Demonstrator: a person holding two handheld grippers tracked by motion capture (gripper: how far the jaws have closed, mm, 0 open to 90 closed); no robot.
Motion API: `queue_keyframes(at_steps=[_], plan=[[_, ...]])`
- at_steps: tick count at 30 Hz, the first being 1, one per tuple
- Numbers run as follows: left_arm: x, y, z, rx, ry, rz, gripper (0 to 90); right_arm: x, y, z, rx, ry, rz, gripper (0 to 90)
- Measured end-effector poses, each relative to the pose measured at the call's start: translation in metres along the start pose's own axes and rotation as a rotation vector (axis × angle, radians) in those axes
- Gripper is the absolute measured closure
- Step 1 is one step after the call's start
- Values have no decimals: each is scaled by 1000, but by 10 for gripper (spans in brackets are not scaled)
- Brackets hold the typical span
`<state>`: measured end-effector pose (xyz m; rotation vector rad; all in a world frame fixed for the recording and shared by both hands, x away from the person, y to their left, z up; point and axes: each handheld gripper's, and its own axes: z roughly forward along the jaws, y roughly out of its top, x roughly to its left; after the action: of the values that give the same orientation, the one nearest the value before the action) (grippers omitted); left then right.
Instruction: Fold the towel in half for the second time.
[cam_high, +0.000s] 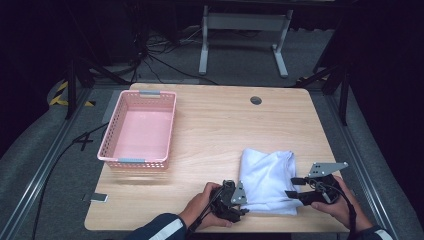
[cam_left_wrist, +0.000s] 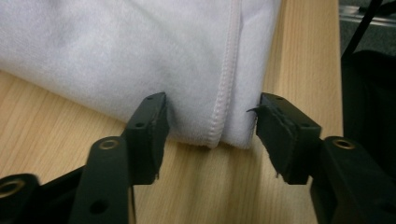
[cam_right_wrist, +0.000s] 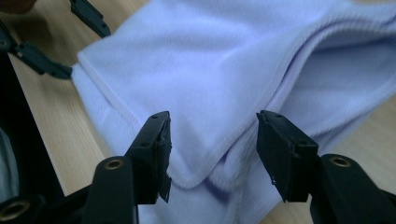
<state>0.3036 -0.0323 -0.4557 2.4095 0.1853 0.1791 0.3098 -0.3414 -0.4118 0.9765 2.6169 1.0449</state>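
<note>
White folded fleece cloth (cam_high: 267, 180) lies on the light wooden table (cam_high: 220, 130) in the high view, toward five o'clock of the tabletop, close to the near edge. At about nine o'clock of the table, well apart from the cloth, sits a pink perforated plastic basket (cam_high: 139, 129). The left claw (cam_high: 243, 209), held in the person's left hand (cam_high: 202, 210), points at the cloth's near left corner. The right claw (cam_high: 291, 187), in the right hand (cam_high: 340, 202), points in from three o'clock at the cloth's right edge.

Along the left claw's own view, the two black jaws stand partly open, one on each side of the cloth's stitched corner hem. The pads do not press on the fabric, and bare wood shows beneath them at six o'clock.

Along the right claw's own view, the jaws stand partly open too, over a rounded folded corner of the cloth with layered edges running off toward two o'clock. Nothing is pinched between them. The left claw's black tips appear at ten o'clock, just beside the cloth's far corner.
</note>
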Motion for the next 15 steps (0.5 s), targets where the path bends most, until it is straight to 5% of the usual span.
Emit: queue_keyframes(at_steps=[4, 7, 10, 15], plan=[[1, -4, 2, 9, -12, -15, 483, 4, -8, 5, 30, -20, 50, 445], [2, -5, 4, 3, -17, -11, 493, 2, -14, 10, 49, -44, 72, 539], [2, -7, 4, 2, -19, -25, 498, 8, -14, 9, 43, -66, 6, 756], [1, -7, 5, -7, -9, -29, 514, 20, -10, -6, 15, -78, -31, 791]])
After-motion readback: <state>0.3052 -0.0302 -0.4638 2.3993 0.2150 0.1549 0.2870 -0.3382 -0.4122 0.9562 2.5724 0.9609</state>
